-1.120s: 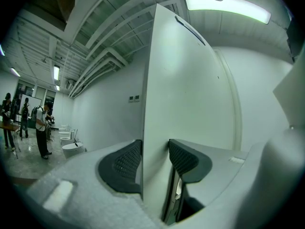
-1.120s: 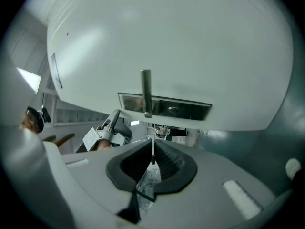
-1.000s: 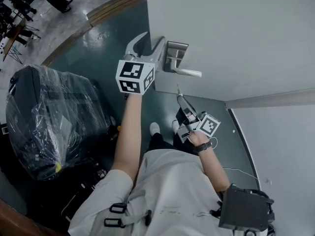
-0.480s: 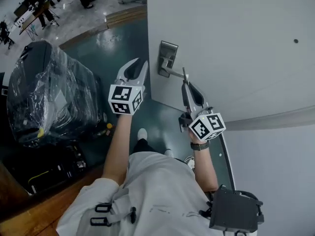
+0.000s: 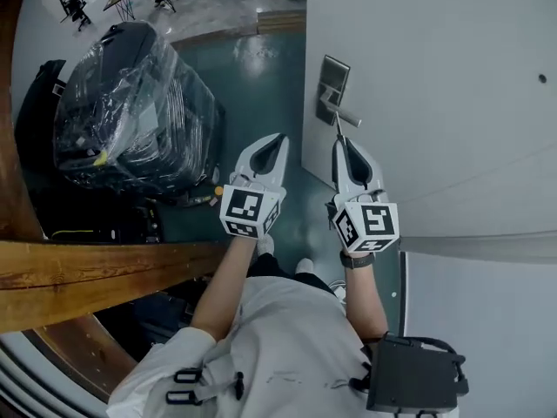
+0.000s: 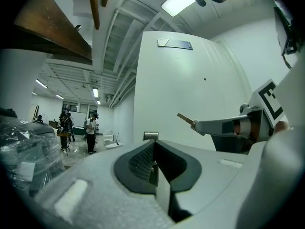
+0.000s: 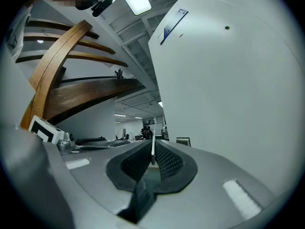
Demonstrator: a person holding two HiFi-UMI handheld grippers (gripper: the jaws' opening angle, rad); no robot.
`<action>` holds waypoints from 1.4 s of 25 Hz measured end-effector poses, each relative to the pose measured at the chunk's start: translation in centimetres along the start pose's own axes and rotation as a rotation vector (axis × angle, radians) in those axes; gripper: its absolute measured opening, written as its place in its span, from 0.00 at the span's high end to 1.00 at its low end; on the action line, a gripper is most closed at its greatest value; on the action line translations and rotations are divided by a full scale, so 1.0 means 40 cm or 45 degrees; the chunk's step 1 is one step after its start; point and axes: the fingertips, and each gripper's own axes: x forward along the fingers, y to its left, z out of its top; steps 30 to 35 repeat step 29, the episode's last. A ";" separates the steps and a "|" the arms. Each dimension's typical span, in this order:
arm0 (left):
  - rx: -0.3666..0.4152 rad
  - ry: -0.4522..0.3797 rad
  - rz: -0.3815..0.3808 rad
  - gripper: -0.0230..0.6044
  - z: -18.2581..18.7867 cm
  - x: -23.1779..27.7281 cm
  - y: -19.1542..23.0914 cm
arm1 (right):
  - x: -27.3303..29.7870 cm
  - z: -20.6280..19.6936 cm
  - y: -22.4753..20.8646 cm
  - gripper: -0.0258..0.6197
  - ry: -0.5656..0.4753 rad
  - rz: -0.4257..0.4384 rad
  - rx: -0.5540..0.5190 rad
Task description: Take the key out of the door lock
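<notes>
The door [image 5: 435, 77] is seen beside both grippers, its lock plate [image 5: 333, 78] and handle [image 5: 346, 117] set at its edge. The left tongs [image 5: 279, 138] are held closed, pads together, with nothing between them. The right tongs [image 5: 338, 143] are clamped narrowly on the key [image 5: 336, 127] — held in the air, out of the lock plate, its tip near the handle.

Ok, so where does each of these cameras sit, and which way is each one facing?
Head view: on the person's head, looking steeply down at the door and its lock plate; shows forearms, torso, left gripper and right gripper.
Left gripper view: on the left gripper, looking along its shut, empty jaws toward the door; the right gripper and key show at right.
Right gripper view: on the right gripper, along jaws shut on the key; the left gripper's marker cube shows at left.
Shared: all three see the door and lock plate.
</notes>
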 end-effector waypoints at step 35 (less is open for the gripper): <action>-0.055 -0.145 0.045 0.96 0.066 -0.180 0.183 | 0.079 -0.006 0.259 0.92 0.002 -0.018 -0.143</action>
